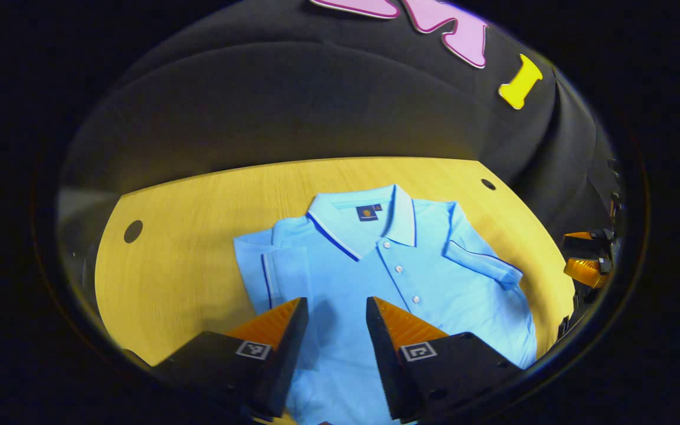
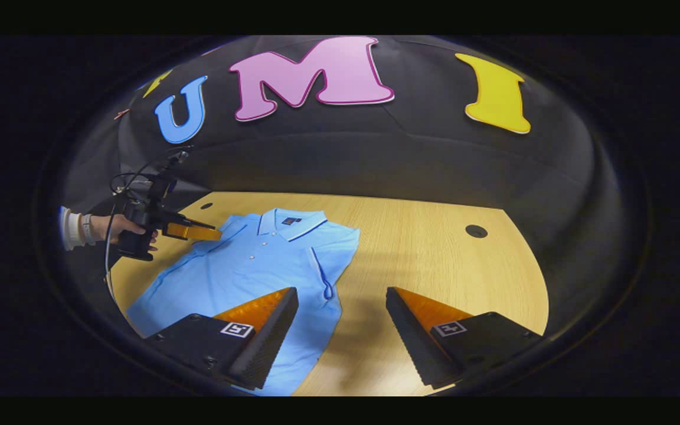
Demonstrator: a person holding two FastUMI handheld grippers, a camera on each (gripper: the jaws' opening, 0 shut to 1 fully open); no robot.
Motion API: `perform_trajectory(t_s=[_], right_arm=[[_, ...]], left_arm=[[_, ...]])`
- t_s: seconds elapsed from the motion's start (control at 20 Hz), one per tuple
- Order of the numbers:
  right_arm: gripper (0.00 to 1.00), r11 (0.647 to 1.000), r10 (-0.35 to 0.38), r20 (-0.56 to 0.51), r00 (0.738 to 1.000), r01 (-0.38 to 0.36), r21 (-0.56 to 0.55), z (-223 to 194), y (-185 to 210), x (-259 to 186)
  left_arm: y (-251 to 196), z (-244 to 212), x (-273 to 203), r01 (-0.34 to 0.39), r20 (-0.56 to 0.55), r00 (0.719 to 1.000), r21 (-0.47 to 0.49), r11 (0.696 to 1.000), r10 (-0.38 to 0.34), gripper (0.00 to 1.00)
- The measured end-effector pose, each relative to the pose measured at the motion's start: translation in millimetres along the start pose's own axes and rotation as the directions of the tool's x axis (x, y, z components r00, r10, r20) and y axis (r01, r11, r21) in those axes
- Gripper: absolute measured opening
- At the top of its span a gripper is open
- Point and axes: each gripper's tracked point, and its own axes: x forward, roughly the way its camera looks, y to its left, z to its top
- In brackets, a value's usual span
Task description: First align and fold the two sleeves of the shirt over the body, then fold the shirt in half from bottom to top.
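In the left gripper view, the left gripper (image 1: 337, 307) hangs over the light blue shirt (image 1: 387, 277), its fingers spread and holding nothing. The shirt lies flat on the wooden counter (image 1: 186, 236), collar away from the camera, and both short sleeves (image 1: 481, 260) seem already laid over the body.

In the right gripper view, the right gripper (image 2: 343, 301) has its fingers wide apart and empty — one above the shirt's side edge (image 2: 322, 277), one above bare counter. Farther off, a hand (image 2: 118, 227) holds the other gripper near the collar.

The shirt looks light, soft and floppy, so it will probably sag and wrinkle. The two bottom corners, pinched together through all layers, appear the best hold.
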Motion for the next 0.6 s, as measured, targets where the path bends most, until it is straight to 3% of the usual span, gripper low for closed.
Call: perform_trajectory(t_s=[0.05, 0.1, 0.3, 0.35, 0.4, 0.45, 0.5, 0.6], right_arm=[[0.94, 1.0, 0.006, -0.001, 1.0, -0.006, 0.007, -1.0, 2.7, -2.6], [0.94, 1.0, 0.011, -0.003, 1.0, -0.011, 0.014, -2.7, 4.9, -6.6], [0.96, 0.999, 0.024, -0.023, 0.999, -0.023, 0.037, -18.5, 15.8, -25.6], [0.91, 0.999, 0.023, -0.033, 0.999, -0.021, 0.042, -24.0, 18.1, -31.3], [0.96, 0.998, 0.025, -0.042, 0.999, -0.023, 0.052, -29.0, 21.5, -37.4], [0.9, 0.998, 0.028, -0.049, 0.998, -0.025, 0.062, -34.1, 25.3, -44.4], [0.97, 0.997, 0.034, -0.062, 0.998, -0.029, 0.073, -41.3, 30.1, -51.2], [0.97, 0.995, 0.043, -0.089, 0.995, -0.035, 0.092, -56.8, 38.5, -65.7]], left_arm=[[-0.8, -2.0, -9.6, 0.005, 0.008, 1.0, 0.0, 1.0, -0.005, 0.66], [1.5, -5.4, -21.6, 0.0, 0.013, 1.0, 0.001, 1.0, 0.0, 0.8], [6.2, -29.1, -80.9, -0.009, 0.016, 1.0, 0.023, 1.0, 0.008, 0.9], [5.3, -37.8, -95.1, -0.007, 0.012, 1.0, 0.026, 1.0, 0.007, 0.9], [6.5, -47.1, -105.8, -0.008, 0.007, 1.0, 0.029, 1.0, 0.008, 0.9], [6.1, -55.8, -116.8, -0.01, 0.004, 1.0, 0.026, 1.0, 0.01, 0.9], [4.4, -66.0, -127.8, -0.008, 0.003, 1.0, 0.012, 1.0, 0.008, 0.9], [-3.7, -88.2, -149.4, 0.008, 0.003, 1.0, -0.026, 1.0, -0.008, 0.91]])
